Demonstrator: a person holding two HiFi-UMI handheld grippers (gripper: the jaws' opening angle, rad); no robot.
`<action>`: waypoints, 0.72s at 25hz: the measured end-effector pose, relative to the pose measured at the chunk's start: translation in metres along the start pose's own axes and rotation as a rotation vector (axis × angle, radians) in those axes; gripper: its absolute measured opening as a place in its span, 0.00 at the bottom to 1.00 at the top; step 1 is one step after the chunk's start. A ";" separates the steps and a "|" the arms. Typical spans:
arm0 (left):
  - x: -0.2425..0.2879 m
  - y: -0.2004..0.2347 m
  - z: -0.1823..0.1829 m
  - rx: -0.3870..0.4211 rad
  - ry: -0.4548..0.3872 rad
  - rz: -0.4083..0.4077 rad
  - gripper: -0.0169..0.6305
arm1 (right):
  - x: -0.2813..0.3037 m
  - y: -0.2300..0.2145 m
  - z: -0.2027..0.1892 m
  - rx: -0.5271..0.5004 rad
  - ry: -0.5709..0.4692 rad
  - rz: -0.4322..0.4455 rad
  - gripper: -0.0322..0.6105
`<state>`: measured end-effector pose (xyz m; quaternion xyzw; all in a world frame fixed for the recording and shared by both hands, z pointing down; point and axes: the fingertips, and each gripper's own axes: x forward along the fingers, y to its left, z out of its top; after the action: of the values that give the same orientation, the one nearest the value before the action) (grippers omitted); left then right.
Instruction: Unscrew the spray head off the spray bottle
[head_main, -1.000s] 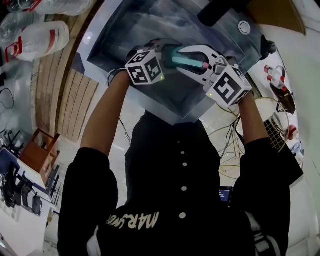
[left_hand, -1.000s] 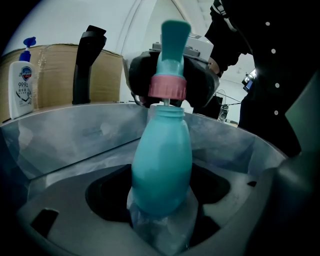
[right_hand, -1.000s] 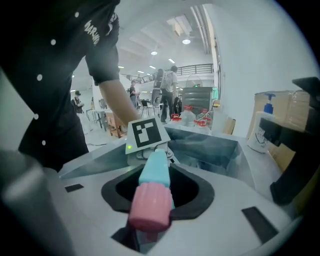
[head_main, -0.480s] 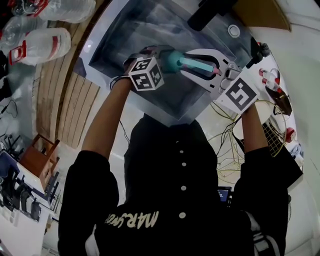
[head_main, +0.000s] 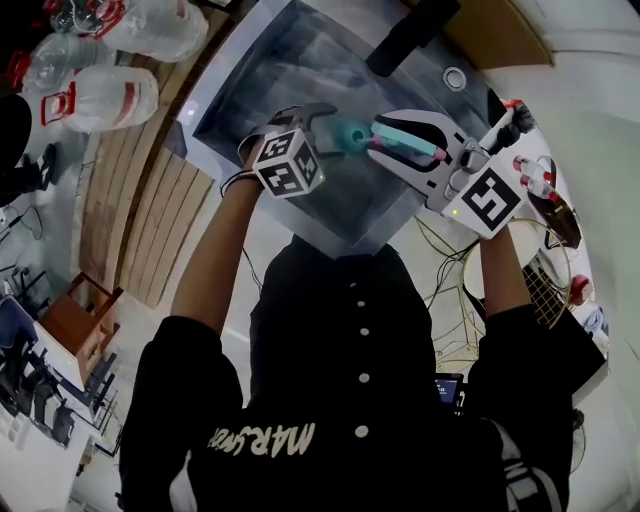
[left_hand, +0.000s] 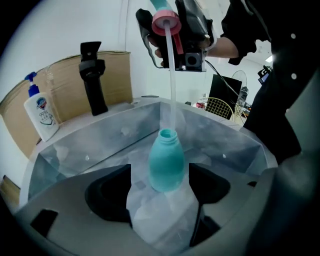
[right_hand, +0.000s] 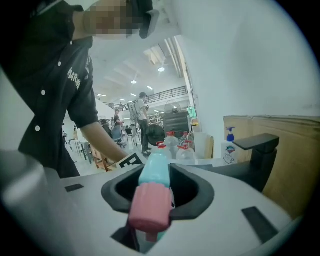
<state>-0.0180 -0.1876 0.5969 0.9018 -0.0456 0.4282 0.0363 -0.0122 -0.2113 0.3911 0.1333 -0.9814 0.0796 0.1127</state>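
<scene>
1. The sink (head_main: 262, 88) is a grey steel basin. A black faucet (left_hand: 92, 75) stands at its rim, with a soap dispenser (left_hand: 42, 114) beside it in front of cardboard (left_hand: 115, 75)
2. The left gripper (head_main: 335, 130) is over the basin, its jaws clamped on the lower body of the spray bottle (left_hand: 166, 162)
3. The right gripper (right_hand: 159, 187) is beyond the bottle's neck, its jaws pinching the spray head (left_hand: 165, 20)
4. The spray bottle is teal and its neck is open
5. The spray head, teal with pink parts, is clear of the neck and in line with it
6. The dip tube (left_hand: 172, 80) runs from the head to the bottle mouth; whether its tip is inside cannot be determined
</scene>
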 end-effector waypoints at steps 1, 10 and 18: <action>-0.006 0.000 0.002 -0.001 0.004 0.012 0.60 | -0.003 0.000 0.004 0.007 -0.011 -0.008 0.30; -0.071 0.001 0.027 -0.035 -0.060 0.255 0.30 | -0.030 0.002 0.038 -0.001 -0.096 -0.087 0.30; -0.129 -0.017 0.063 -0.205 -0.223 0.425 0.08 | -0.074 0.009 0.045 0.014 -0.127 -0.184 0.30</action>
<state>-0.0489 -0.1707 0.4569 0.9052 -0.2811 0.3172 0.0315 0.0455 -0.1930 0.3288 0.2284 -0.9696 0.0672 0.0562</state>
